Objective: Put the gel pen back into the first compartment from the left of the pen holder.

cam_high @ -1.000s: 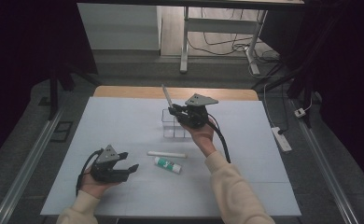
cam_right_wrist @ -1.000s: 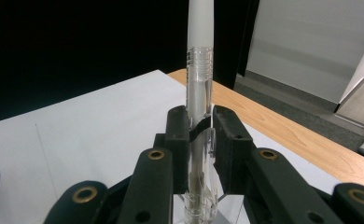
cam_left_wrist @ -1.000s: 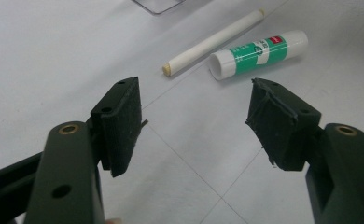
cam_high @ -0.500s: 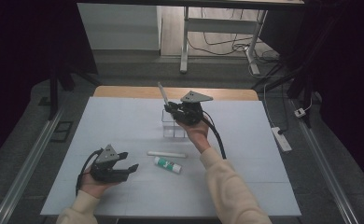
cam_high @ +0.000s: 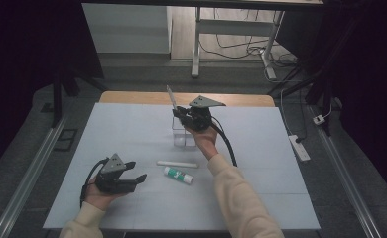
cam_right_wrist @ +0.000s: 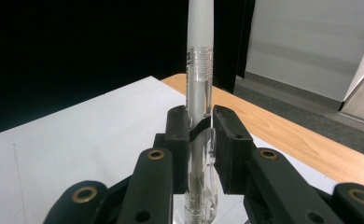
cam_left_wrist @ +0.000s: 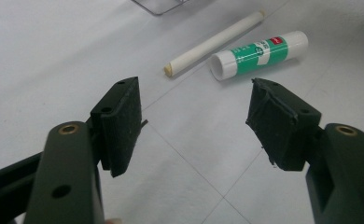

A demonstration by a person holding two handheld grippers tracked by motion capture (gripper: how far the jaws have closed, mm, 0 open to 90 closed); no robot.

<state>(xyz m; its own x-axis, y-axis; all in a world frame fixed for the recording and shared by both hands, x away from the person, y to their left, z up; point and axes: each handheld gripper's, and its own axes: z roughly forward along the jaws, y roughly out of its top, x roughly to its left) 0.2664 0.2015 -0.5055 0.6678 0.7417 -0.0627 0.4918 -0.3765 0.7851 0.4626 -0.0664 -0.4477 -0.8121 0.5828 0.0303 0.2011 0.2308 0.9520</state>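
My right claw (cam_right_wrist: 200, 135) clamps an upright clear pen (cam_right_wrist: 199, 116) over the clear organizer (cam_high: 181, 130) near the desk's far edge for slotting in, while my left claw (cam_left_wrist: 199, 126) waits open and empty by the glue stick (cam_left_wrist: 259, 53).

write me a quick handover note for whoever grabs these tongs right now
Right tongs: shut on a clear pen-like tube, held upright above the clear rack at the far middle of the table.
Left tongs: open, holding nothing, resting low at the near left and pointing toward the two loose items.
On the table: a white stick and a green-and-white glue stick, lying side by side near the middle, not touching.
Done: the tube is picked up.
Left: probably set the tube into the rack, then deal with the stick and glue stick.
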